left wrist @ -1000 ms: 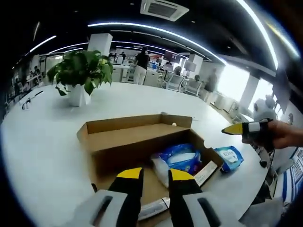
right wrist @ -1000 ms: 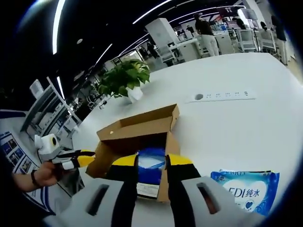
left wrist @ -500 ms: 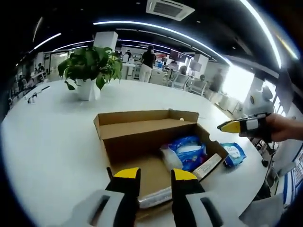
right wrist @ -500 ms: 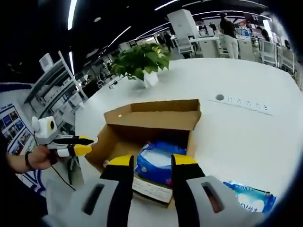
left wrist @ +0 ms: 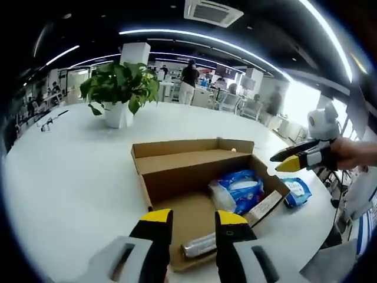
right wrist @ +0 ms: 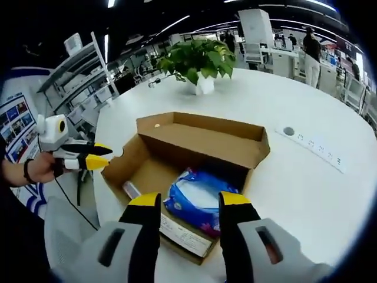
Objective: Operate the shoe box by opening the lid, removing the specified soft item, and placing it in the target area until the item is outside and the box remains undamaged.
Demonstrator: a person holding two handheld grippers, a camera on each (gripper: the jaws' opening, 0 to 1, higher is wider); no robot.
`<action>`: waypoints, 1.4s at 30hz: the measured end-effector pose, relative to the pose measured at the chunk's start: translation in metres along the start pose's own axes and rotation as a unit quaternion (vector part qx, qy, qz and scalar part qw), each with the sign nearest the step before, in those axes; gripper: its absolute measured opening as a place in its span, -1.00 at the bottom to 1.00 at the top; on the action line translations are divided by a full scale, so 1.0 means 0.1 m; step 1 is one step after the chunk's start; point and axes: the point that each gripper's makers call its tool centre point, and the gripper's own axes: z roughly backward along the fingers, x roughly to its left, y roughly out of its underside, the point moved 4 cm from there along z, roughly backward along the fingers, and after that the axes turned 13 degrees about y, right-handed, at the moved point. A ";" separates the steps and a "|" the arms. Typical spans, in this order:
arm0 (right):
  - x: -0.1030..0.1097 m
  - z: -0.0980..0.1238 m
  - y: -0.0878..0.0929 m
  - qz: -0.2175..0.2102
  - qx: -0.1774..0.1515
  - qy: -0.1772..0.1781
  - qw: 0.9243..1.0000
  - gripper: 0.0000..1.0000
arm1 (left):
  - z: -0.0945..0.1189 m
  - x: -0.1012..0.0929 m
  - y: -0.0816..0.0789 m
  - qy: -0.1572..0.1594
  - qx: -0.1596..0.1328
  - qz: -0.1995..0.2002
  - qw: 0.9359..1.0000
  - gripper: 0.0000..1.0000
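The brown shoe box stands open on the white table, its lid flap folded back on the far side. Inside lie a blue soft pack and a silvery wrapped item. My left gripper is open at the box's near edge, nothing between its fingers. My right gripper, held in a hand, hovers open at the box's right side. In the right gripper view, the right gripper is open just before the blue pack in the box; the left gripper sits at the box's left end.
A second blue pack lies on the table right of the box. A potted plant stands behind it. A power strip is set in the tabletop. People and desks are far behind. A label sticks on the box's wall.
Both cameras moved. The right gripper came closer over the box, and the pack on the table left its view. Nothing in the box has shifted.
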 end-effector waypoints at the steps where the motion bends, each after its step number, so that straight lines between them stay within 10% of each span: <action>1: 0.00 -0.01 0.00 0.005 0.002 0.001 1.000 -0.23 | 0.00 0.00 0.00 0.000 -0.001 0.002 1.000 -0.43; 18: 0.02 -0.33 0.07 0.123 0.055 -0.019 0.991 0.02 | 0.09 -0.09 0.06 0.005 -0.002 -0.003 1.000 -0.39; 42: 0.12 -0.85 0.25 0.291 0.140 -0.045 0.945 0.36 | 0.08 -0.24 0.16 0.043 0.018 -0.014 0.999 -0.25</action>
